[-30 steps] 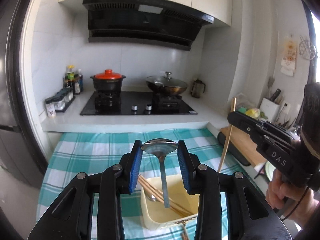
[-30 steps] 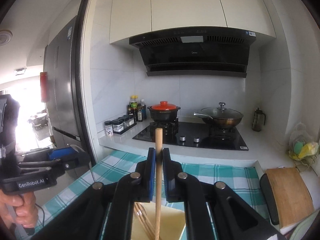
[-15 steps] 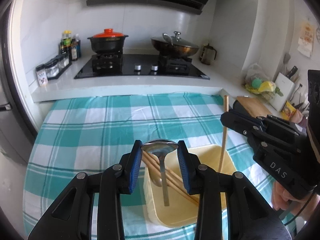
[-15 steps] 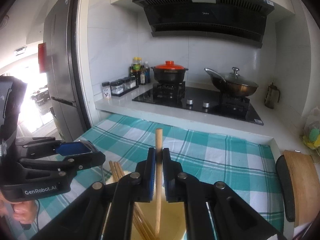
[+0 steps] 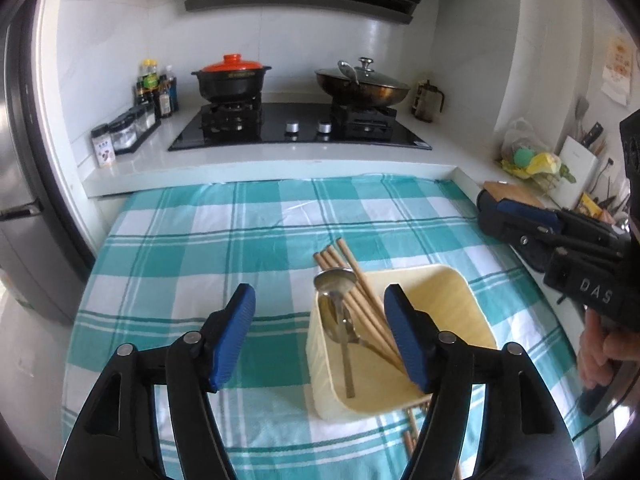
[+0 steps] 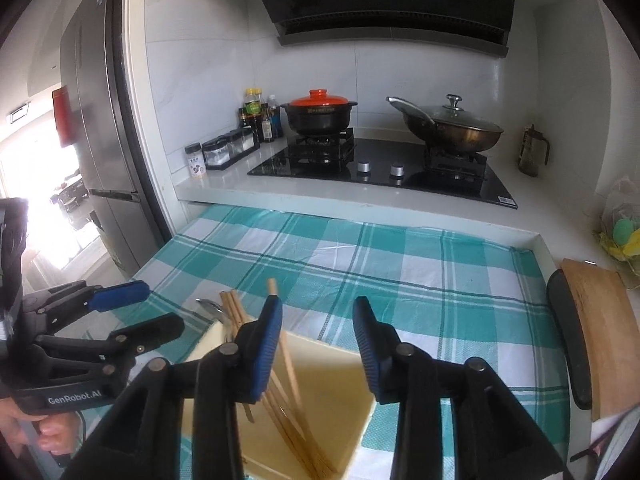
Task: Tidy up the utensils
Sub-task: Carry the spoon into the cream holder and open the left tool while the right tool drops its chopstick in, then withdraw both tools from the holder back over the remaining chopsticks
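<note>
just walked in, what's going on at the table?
A person is sorting utensils into a yellow bin on the checked tablecloth. The bin holds wooden chopsticks and metal spoons, leaning on its far-left corner. Both hand-held grippers hang over it: the left hand-held gripper and the right hand-held gripper are both opening, neither pressing on anything. One chopstick beside the right gripper's left pad looks loose. A stray stick lies on the cloth outside the bin.

The cloth (image 5: 200, 248) was matt checked fabric. The tub (image 5: 460, 300) looked smooth, pale plastic; at its 10 o'clock corner leaned plain wooden chopsticks (image 5: 360, 292) and glossy metal spoons (image 5: 335, 280). Ribbed blue pads (image 5: 236, 336) lined each gripper.
</note>
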